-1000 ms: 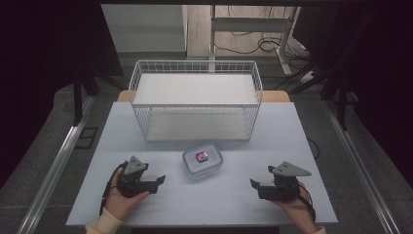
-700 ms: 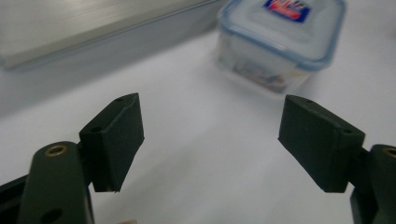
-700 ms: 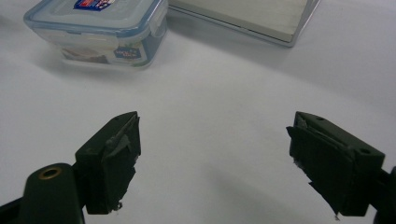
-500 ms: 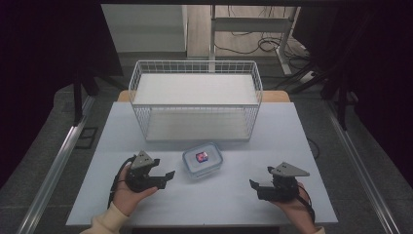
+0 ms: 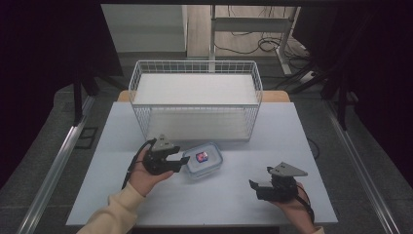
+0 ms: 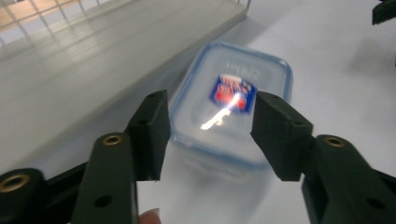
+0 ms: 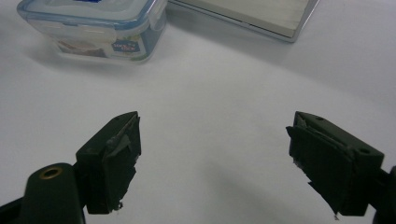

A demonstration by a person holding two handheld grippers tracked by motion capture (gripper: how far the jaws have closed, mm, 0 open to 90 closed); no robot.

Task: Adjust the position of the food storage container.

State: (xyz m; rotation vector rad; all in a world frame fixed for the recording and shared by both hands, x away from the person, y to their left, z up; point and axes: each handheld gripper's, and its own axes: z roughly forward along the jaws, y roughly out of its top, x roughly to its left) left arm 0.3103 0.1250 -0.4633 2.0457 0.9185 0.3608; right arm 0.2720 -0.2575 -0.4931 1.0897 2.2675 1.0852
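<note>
A small clear plastic food container (image 5: 203, 159) with a blue-rimmed lid and a red-and-blue label lies on the white table, just in front of the wire basket. My left gripper (image 5: 184, 160) is open right at the container's left edge. In the left gripper view its two black jaws stand apart on either side of the near end of the container (image 6: 233, 112), not pressing on it. My right gripper (image 5: 252, 185) rests open near the front right of the table. The right gripper view has the container (image 7: 100, 28) farther off at upper left, with bare table between the jaws.
A white wire basket (image 5: 253, 80) with a pale board (image 5: 195, 90) as its floor stands at the back middle of the table (image 5: 219, 195). Dark floor, a metal rail and cables surround the table. Bare tabletop lies left and right of the container.
My left gripper has moved right and forward from the front left of the table up to the container's left side. The right gripper has stayed in place.
</note>
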